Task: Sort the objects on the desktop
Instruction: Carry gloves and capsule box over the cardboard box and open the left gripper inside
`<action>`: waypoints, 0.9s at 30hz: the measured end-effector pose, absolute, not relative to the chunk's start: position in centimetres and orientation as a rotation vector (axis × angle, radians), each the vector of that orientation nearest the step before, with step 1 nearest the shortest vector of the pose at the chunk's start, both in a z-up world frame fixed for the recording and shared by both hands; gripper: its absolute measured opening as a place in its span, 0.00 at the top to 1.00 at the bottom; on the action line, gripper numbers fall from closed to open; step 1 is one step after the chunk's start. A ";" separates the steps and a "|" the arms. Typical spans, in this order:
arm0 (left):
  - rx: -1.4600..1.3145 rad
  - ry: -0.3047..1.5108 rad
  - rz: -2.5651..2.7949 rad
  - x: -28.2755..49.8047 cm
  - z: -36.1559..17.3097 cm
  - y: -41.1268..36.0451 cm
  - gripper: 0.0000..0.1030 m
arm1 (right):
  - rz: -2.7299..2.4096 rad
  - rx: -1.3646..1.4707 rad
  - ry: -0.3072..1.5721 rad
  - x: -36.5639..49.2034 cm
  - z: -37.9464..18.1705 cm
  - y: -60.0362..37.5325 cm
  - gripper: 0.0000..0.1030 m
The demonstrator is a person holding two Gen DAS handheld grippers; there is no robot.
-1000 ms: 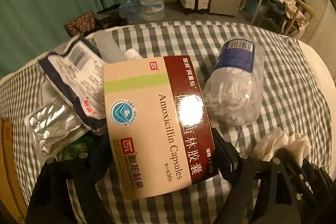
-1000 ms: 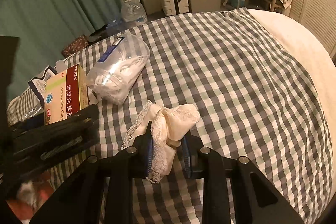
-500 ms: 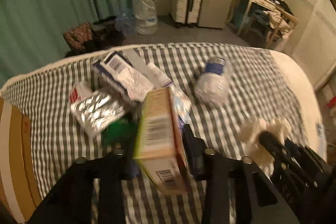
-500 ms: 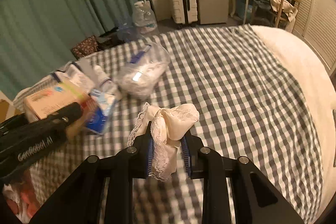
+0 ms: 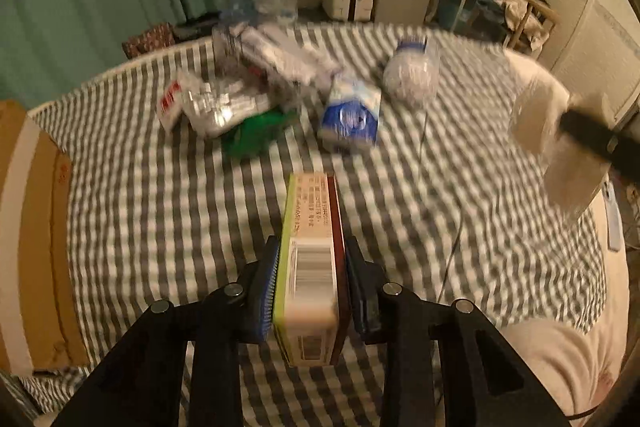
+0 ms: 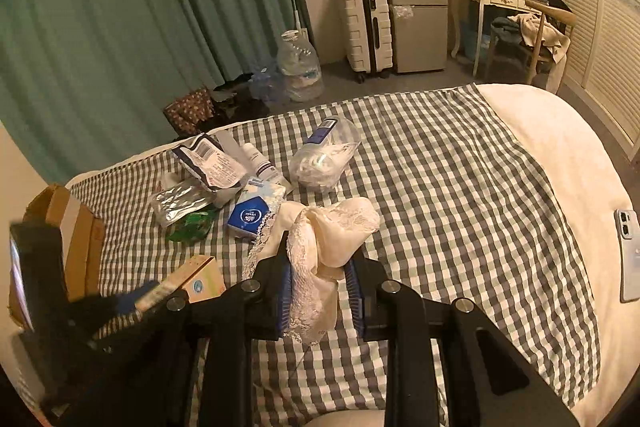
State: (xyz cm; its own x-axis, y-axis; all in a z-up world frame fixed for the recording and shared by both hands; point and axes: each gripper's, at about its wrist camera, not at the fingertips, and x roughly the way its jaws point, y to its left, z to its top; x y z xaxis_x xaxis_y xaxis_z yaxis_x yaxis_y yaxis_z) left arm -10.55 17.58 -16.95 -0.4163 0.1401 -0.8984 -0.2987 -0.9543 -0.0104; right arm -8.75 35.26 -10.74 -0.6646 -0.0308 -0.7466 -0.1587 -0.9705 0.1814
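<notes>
left gripper [image 5: 308,291]: clamps medicine box [image 5: 310,267] | right gripper [image 6: 318,291]: clamps lace cloth [image 6: 332,231]

A cream-and-maroon cardboard medicine box [image 5: 310,267] stands on edge, lifted above the checked bedspread; a crumpled cream lace cloth [image 6: 328,239] hangs bunched.

The medicine box [image 5: 312,267] is matt printed cardboard. The lace cloth [image 6: 332,239] is thin cream fabric with rough openwork edging. The bed's checked cover [image 6: 460,211] is woven cloth. A blister pack [image 6: 180,201] shines like foil; the clear bag [image 6: 324,159] is glossy plastic.
</notes>
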 end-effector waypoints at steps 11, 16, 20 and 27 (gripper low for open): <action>-1.530 0.191 2.464 -10.3 -17.2 17.3 0.72 | 2.759 -1.272 0.385 -8.4 -11.1 36.3 0.78; -1.435 0.141 2.556 -10.6 -11.6 15.3 0.72 | 2.788 -1.248 0.340 -7.6 -9.4 35.1 0.78; -1.302 0.167 2.678 -9.8 -6.9 13.3 0.72 | 2.843 -1.224 0.271 -6.6 -7.1 32.7 0.78; -1.149 0.074 2.772 -8.5 -0.2 7.3 0.72 | 3.015 -1.190 0.154 -4.8 -1.8 25.7 0.78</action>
State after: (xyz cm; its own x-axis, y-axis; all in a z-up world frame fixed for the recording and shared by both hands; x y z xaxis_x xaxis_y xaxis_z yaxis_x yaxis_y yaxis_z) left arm -8.55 7.30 -0.20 -0.6988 0.1096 -0.7069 -0.1474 -0.9890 -0.0076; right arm -4.75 25.66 -1.85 -0.7264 -0.1308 -0.6747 0.0615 -0.9902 0.1258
